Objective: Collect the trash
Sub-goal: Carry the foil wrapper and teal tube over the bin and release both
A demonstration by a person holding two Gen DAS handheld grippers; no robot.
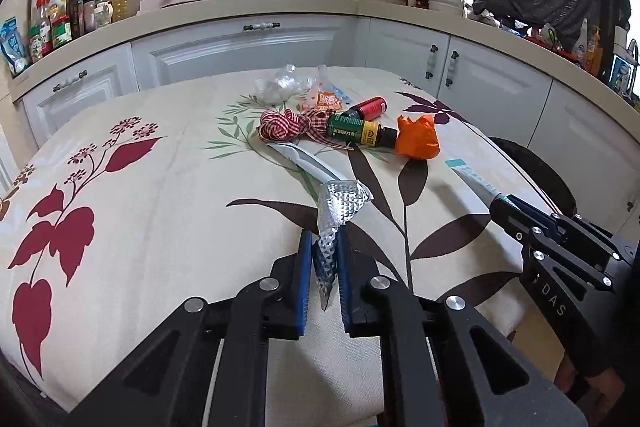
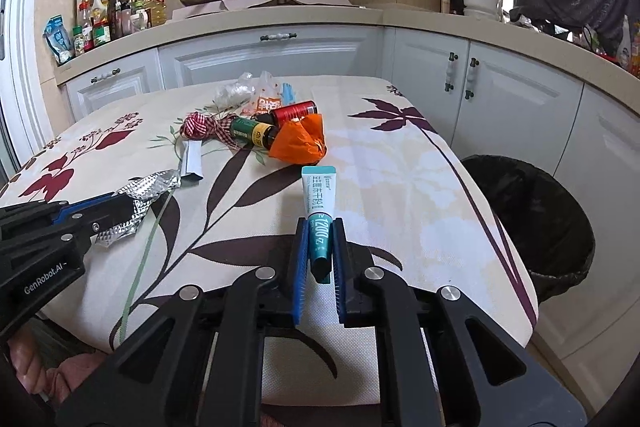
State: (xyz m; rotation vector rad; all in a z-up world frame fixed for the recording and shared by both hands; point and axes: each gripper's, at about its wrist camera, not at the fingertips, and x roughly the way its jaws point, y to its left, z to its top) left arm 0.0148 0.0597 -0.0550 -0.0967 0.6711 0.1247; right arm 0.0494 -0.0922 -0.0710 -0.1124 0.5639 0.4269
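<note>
Your left gripper (image 1: pixel 325 247) is clamped on a crumpled strip of embossed silver foil (image 1: pixel 340 205); your right gripper (image 2: pixel 320 247) grasps the teal-and-white toothpaste tube (image 2: pixel 318 199). Both sit over the leaf-printed tablecloth (image 1: pixel 160 195), short of the trash pile: red gingham ribbon (image 1: pixel 282 125), green-labelled bottle (image 1: pixel 356 131), orange plastic wad (image 1: pixel 418 139). A black-lined bin (image 2: pixel 532 211) stands beside the table's right edge

On the floral-cloth worktop (image 2: pixel 400 163), the crumpled orange bag (image 2: pixel 298 143) lies behind the white-and-teal tube (image 2: pixel 318 195), with the black-lined bin (image 2: pixel 532 219) right of the worktop.
</note>
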